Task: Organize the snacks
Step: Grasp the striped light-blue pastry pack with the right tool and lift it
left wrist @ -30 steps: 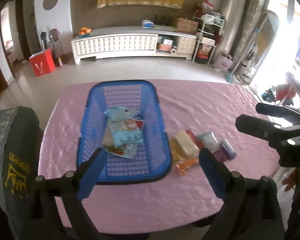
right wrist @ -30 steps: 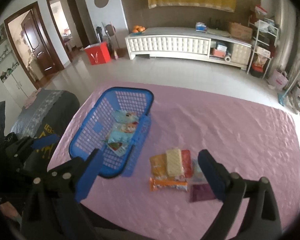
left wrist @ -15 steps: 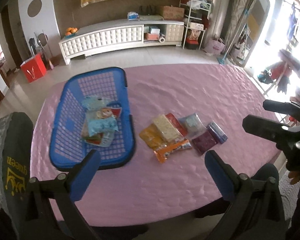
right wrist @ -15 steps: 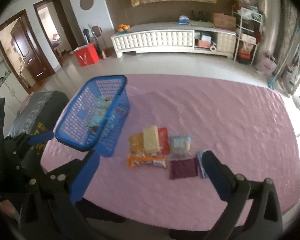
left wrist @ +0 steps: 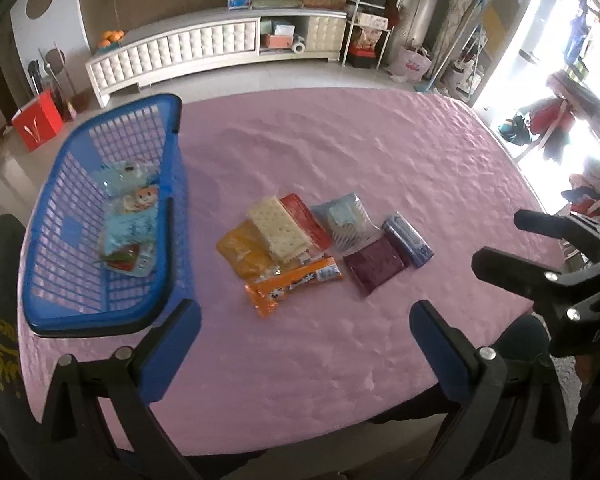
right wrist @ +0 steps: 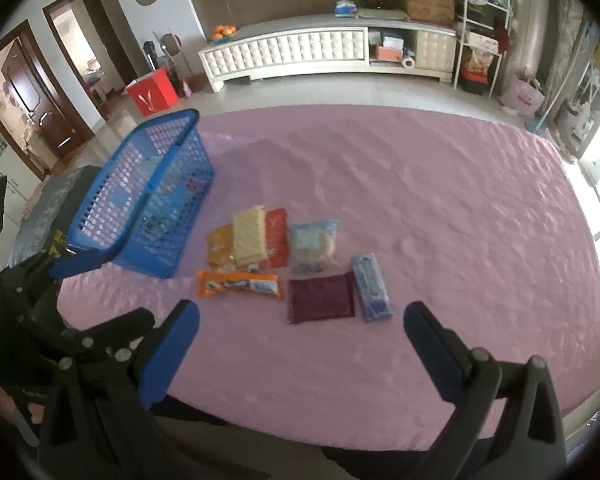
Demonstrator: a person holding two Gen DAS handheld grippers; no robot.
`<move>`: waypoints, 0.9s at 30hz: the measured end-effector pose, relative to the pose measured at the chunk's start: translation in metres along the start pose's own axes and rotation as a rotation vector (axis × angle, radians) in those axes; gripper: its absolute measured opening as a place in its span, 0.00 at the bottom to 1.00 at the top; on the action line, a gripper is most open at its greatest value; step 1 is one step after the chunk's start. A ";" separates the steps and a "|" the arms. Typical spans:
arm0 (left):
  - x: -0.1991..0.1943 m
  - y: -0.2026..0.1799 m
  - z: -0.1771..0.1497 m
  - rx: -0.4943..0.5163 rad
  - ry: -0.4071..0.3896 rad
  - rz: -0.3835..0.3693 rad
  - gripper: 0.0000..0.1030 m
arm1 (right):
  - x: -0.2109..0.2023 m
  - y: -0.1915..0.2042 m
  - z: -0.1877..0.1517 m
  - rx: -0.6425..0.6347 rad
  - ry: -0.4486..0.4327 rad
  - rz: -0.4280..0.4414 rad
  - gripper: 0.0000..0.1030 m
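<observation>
- Left wrist view: the left gripper [left wrist: 305, 330] is wide apart and holds nothing. The snacks [left wrist: 296, 244] lie just ahead; the basket [left wrist: 172, 216] sits ahead to its left.
- Right wrist view: the right gripper [right wrist: 301, 334] is apart too, empty. The purple pack [right wrist: 321, 297] lies right ahead, nearest, long side across.

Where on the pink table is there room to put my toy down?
Bare cloth lies right of the purple packet and behind the snack pile, toward the far table edge. It is crowded between the blue basket and the orange packet.
</observation>
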State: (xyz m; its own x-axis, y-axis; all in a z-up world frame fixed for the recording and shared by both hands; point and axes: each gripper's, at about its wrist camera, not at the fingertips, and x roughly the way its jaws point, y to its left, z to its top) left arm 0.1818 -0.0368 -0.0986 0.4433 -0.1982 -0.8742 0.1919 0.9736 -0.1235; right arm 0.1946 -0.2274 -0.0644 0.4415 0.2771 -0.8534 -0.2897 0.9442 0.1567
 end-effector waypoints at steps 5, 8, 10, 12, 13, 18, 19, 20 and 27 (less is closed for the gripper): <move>0.018 -0.004 0.003 -0.033 0.023 -0.012 1.00 | 0.012 -0.018 -0.002 0.004 0.010 -0.005 1.00; 0.028 -0.003 0.004 -0.048 0.028 0.001 1.00 | 0.020 -0.024 0.000 -0.007 0.017 -0.022 1.00; 0.034 -0.003 0.003 -0.055 0.032 0.017 1.00 | 0.026 -0.027 0.002 -0.015 0.018 -0.024 1.00; 0.037 -0.002 0.002 -0.068 0.025 0.025 1.00 | 0.034 -0.031 0.003 -0.021 0.029 -0.008 1.00; 0.040 -0.001 0.002 -0.078 0.023 0.030 1.00 | 0.038 -0.033 0.004 -0.019 0.034 -0.004 1.00; 0.059 0.006 -0.003 -0.165 0.031 0.031 1.00 | 0.061 -0.040 0.009 -0.042 0.058 -0.007 0.95; 0.062 0.008 -0.004 -0.180 0.032 0.030 1.00 | 0.066 -0.041 0.011 -0.051 0.069 -0.015 0.91; 0.065 0.008 -0.006 -0.193 0.030 0.042 1.00 | 0.072 -0.041 0.014 -0.063 0.077 -0.014 0.90; 0.085 0.007 -0.007 -0.215 0.043 0.057 1.00 | 0.117 -0.036 0.030 -0.116 0.150 0.011 0.79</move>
State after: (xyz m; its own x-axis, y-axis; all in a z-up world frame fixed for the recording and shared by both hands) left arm 0.2149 -0.0457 -0.1769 0.4091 -0.1416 -0.9014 -0.0258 0.9857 -0.1665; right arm 0.2822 -0.2237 -0.1555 0.3082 0.2498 -0.9179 -0.3939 0.9118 0.1159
